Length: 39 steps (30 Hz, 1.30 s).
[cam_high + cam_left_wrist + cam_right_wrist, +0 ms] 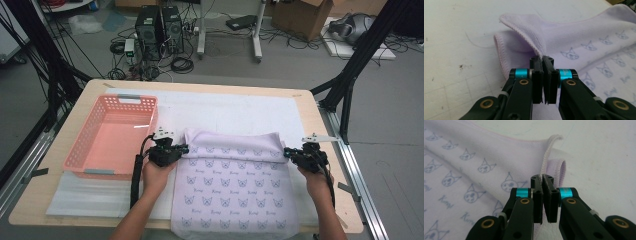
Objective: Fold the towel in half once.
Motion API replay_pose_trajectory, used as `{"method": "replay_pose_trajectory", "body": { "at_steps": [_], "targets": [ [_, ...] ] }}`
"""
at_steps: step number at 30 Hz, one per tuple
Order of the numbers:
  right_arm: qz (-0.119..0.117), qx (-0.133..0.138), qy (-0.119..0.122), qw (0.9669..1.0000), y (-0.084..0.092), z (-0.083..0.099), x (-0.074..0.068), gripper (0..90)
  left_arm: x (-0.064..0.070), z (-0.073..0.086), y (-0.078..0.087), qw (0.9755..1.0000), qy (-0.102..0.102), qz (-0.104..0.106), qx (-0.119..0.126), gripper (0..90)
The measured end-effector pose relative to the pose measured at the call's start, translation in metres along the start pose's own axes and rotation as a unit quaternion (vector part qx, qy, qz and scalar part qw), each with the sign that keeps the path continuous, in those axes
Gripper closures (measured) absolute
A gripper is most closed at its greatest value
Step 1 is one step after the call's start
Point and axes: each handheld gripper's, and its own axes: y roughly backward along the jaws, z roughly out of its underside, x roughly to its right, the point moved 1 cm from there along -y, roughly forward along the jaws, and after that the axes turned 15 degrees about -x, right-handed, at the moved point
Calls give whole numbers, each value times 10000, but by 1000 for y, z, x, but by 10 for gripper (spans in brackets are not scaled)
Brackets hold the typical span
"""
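A pale lilac towel (230, 185) printed with small cat faces lies on the white mat, its far part folded back over itself. My left gripper (184, 148) is at the fold's left edge, and in the left gripper view the jaws (542, 58) are shut on the towel's hemmed edge (524, 26), which rises from between them. My right gripper (287, 151) is at the fold's right edge. In the right gripper view its jaws (542, 178) pinch the towel's hem (546, 157) in the same way. Both hands hold the grippers level, pointing inward at the towel.
A pink plastic basket (112, 140) stands empty on the left, just beside my left gripper. The white mat (235, 107) covers most of the wooden table (50, 165). The towel's near end hangs over the table's front edge. Black frame posts flank the table.
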Motion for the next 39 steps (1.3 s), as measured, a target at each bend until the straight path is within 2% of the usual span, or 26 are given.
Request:
{"method": "replay_pose_trajectory", "body": {
  "at_steps": [4,9,12,15,16,18,19,21,24,25,28,29,31,32,34,37,39],
  "targets": [
    [-105,218,-27,9997,10,11,-5,869,2,11,10,9998,8,153,102,864],
    [-167,438,60,9989,23,30,-14,869,4,33,23,9993,-41,327,191,863],
    [-170,481,145,9986,33,43,-21,869,9,50,32,9987,-94,440,219,862],
    [-182,474,188,9985,39,58,-27,869,13,64,37,9985,-188,496,146,856],
    [-187,450,185,9986,40,60,-28,869,16,69,39,9982,-291,518,121,839],
    [-215,397,203,9988,40,70,-30,867,18,69,41,9977,-379,544,143,677],
    [-261,370,193,9988,39,72,-31,849,18,68,42,9974,-383,580,200,629],
    [-179,359,152,9991,39,71,-31,732,19,63,42,9972,-349,574,315,541],
    [-170,440,68,9989,38,64,-32,656,19,51,39,9972,-339,551,376,480],
    [-150,448,72,9989,37,60,-32,634,19,47,36,9972,-330,558,366,481],
    [-65,372,75,9993,28,49,-33,636,20,35,23,9986,-303,386,171,514],
    [-27,324,95,9994,24,46,-34,671,20,34,18,9990,-310,314,19,568],
    [138,199,213,9995,18,41,-35,762,22,35,12,9992,-375,100,-94,748],
    [203,173,273,9993,17,41,-36,847,22,37,12,9992,-393,58,-63,840],
    [310,192,329,9988,18,42,-37,869,24,39,16,9990,-432,84,33,853],
    [242,268,327,9988,25,48,-36,869,25,43,29,9986,-431,209,214,854],
    [110,335,319,9989,32,54,-37,870,27,47,40,9978,-473,264,380,852]
  ]
}}
